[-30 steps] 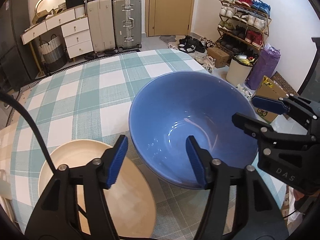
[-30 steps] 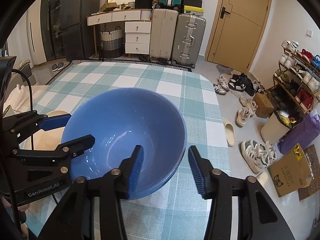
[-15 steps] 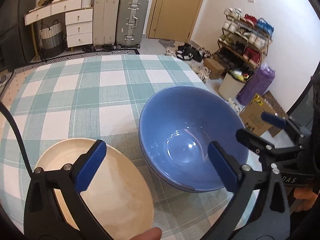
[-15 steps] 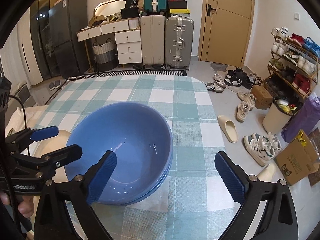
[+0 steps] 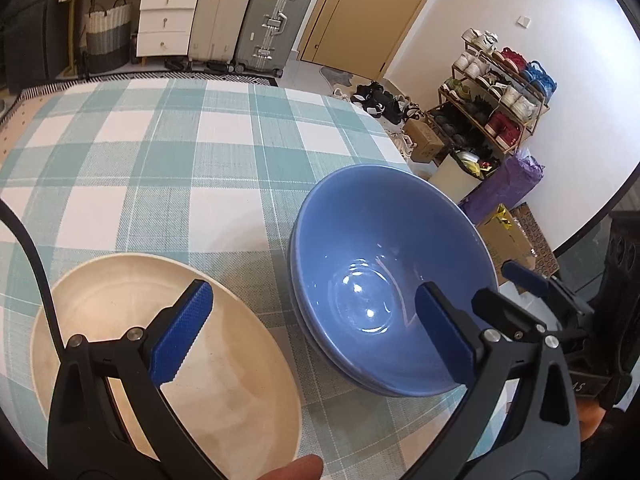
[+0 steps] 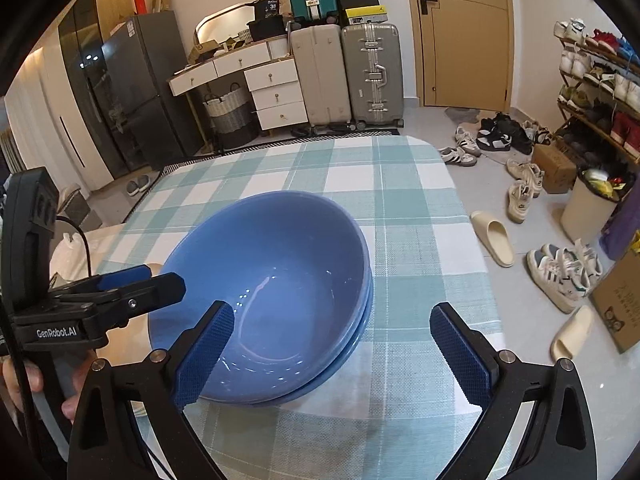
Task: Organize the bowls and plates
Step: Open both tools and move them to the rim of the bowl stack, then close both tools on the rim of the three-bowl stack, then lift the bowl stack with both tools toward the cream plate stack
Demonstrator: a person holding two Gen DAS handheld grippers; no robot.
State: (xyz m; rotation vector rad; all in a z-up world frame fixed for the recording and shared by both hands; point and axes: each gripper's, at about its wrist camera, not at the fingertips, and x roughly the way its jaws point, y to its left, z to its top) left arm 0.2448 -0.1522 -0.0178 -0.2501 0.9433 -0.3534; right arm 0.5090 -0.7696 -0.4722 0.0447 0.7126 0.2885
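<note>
On the left side of the tabletop (image 5: 168, 168) you have the cream plate (image 5: 224, 364), lying flat on the checked cloth, near the front edge. Your left gripper (image 5: 316, 336) hangs above it with the jaws wide open and holding nothing; its left finger is over the plate and its right finger is in front of the blue bowls. Just beside the plate, to the right, stand the blue bowls (image 5: 384, 264), two of them nested one inside the other, upright, close to the right edge of the tabletop. In the right wrist view your right gripper (image 6: 332, 356) is at the near side of the bowls (image 6: 276, 280), the jaws also spread wide and empty, and its left finger overlaps the near rim of the bowls.
</note>
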